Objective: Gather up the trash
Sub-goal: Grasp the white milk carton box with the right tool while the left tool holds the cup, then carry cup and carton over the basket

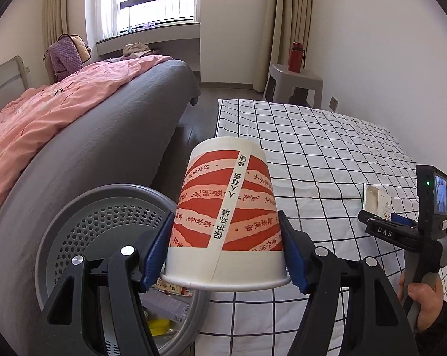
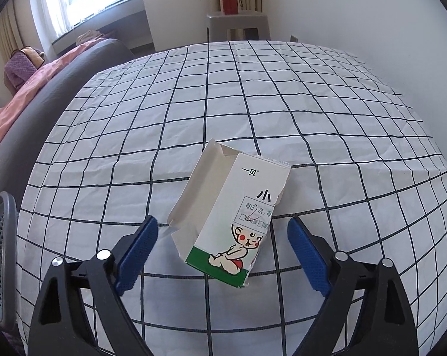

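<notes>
The paper cup (image 1: 226, 216) is sitting upside down in the left claw (image 1: 226, 249), both blue pads pressing its sides just above the rim, so that claw is holding the cup at a middling spread. It is hanging beside the table's near-left edge, next to the grey perforated bin (image 1: 104, 231), which is standing on the floor between the table (image 1: 312, 136) and the bed (image 1: 90, 136) and already has some scraps in it.

The other piece of trash — a torn, opened medicine carton (image 2: 223, 216) — is lying flat on the checked cloth near the table's near edge. The right claw (image 2: 223, 252) is hovering over it with the pads standing wide, one on each side and neither touching. The carton's long axis is running roughly away from this claw, tilted a little, so its narrow width is lying across the gap; the claw looks set to drop and close on it. The right hand is plainly the nearer one.
</notes>
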Action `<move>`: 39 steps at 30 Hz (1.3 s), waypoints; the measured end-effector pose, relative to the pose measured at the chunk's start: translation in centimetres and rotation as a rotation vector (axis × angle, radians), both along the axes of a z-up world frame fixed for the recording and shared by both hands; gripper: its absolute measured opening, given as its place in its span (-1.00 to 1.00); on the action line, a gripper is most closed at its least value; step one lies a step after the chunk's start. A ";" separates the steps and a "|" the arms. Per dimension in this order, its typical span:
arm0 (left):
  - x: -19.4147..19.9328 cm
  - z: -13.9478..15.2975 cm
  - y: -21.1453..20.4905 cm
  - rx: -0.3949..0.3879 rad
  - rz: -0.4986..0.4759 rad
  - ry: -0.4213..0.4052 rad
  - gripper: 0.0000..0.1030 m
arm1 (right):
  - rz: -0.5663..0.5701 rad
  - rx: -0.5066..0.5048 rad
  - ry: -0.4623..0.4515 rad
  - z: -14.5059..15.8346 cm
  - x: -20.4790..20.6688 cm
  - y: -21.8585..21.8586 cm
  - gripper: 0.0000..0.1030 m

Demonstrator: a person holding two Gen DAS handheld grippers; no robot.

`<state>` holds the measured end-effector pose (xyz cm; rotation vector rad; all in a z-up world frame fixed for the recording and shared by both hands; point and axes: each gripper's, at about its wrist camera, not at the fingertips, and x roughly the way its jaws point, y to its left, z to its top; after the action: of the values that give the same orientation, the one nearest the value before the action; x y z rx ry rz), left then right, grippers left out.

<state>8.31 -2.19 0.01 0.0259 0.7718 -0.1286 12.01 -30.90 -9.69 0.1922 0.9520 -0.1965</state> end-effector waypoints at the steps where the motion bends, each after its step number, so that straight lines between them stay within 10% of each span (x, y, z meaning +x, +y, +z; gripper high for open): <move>1: 0.0 0.0 0.1 -0.001 0.001 -0.001 0.27 | -0.002 -0.015 -0.003 0.0 0.0 0.0 0.46; 39: -3.8 1.4 12.4 0.021 0.220 -0.017 0.27 | 0.461 0.088 -0.226 10.5 -6.1 19.5 0.22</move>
<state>4.48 10.25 1.44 -0.0381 0.7543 0.0888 5.94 -11.38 0.82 0.0695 0.7569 0.2869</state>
